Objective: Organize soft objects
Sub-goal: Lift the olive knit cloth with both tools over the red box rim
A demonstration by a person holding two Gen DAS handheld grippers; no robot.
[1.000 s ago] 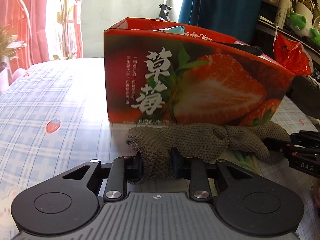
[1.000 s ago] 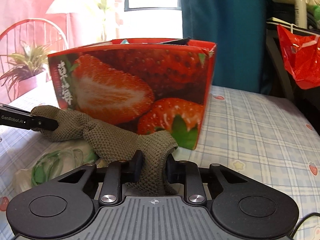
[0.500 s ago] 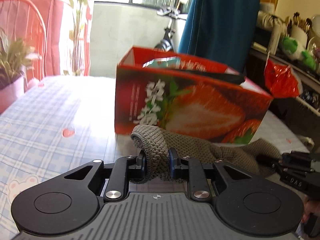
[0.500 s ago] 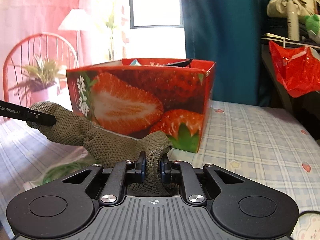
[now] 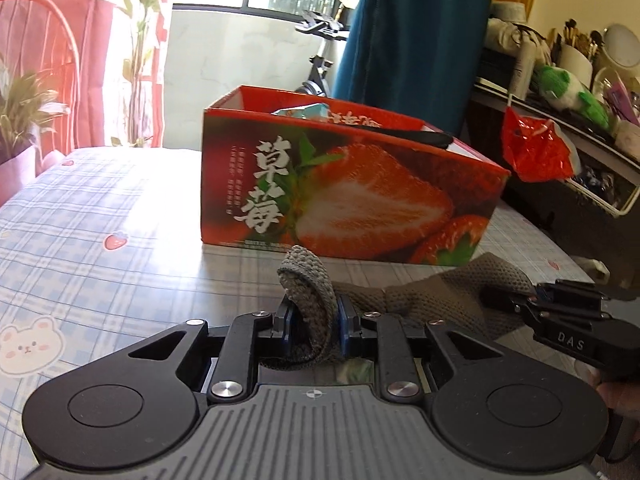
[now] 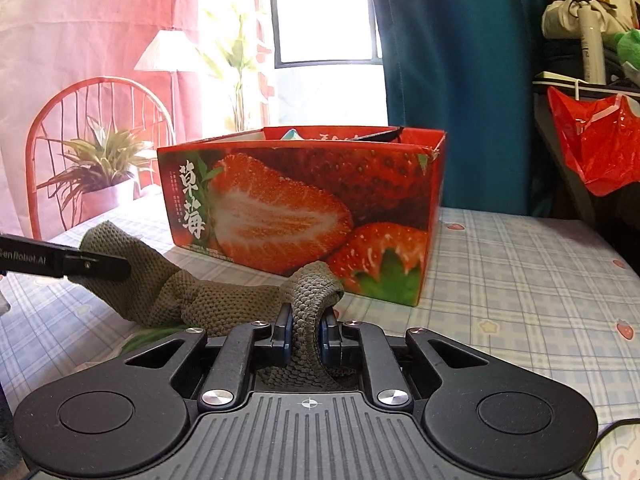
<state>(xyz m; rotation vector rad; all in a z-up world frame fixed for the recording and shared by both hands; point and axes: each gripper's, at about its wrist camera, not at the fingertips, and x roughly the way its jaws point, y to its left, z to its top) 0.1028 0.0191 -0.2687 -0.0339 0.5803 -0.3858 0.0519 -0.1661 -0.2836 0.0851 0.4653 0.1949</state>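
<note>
Both claws, left claw (image 5: 313,318) and right claw (image 6: 306,334), clench opposite ends of the olive knitted cloth (image 6: 224,300); next, carry it over the strawberry box (image 6: 304,200) at twelve o'clock.

A long olive-brown knitted cloth (image 5: 436,292) stretches between my two tools, each end folded into a loop and pinched upright, the middle bunched and sagging just above the blue-checked tabletop (image 5: 100,208). Behind it stands a red open-topped cardboard box printed with sliced strawberries and white Chinese characters (image 6: 304,208); the cloth hangs just in front of its long printed side. A pale blue item (image 5: 304,111) peeks above the box's rim.
</note>
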